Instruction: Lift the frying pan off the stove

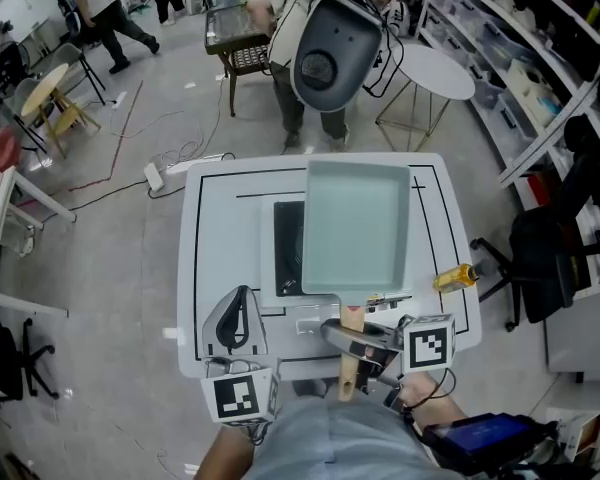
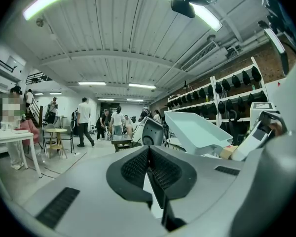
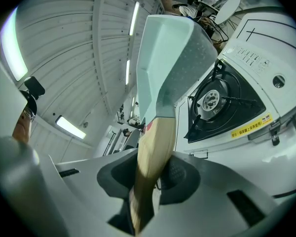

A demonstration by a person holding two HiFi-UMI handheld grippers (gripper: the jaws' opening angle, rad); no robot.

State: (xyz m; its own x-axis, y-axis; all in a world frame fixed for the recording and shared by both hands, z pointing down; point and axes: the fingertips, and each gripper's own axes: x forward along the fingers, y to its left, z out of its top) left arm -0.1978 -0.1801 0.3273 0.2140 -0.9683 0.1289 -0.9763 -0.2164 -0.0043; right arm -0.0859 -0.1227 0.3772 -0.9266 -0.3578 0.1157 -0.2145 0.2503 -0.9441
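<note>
Mint-green frying pan [image 1: 356, 223], tan handle [image 1: 349, 368], white stove [image 3: 266, 73], black burner tray [image 3: 237, 116]

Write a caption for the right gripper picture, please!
The right gripper grips the frying pan by its wooden handle, above the stove.

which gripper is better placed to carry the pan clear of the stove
Right. The right gripper is shut on the pan's wooden handle, and the pan is held above the stove. The left gripper is shut on nothing, off to the side of the pan.
</note>
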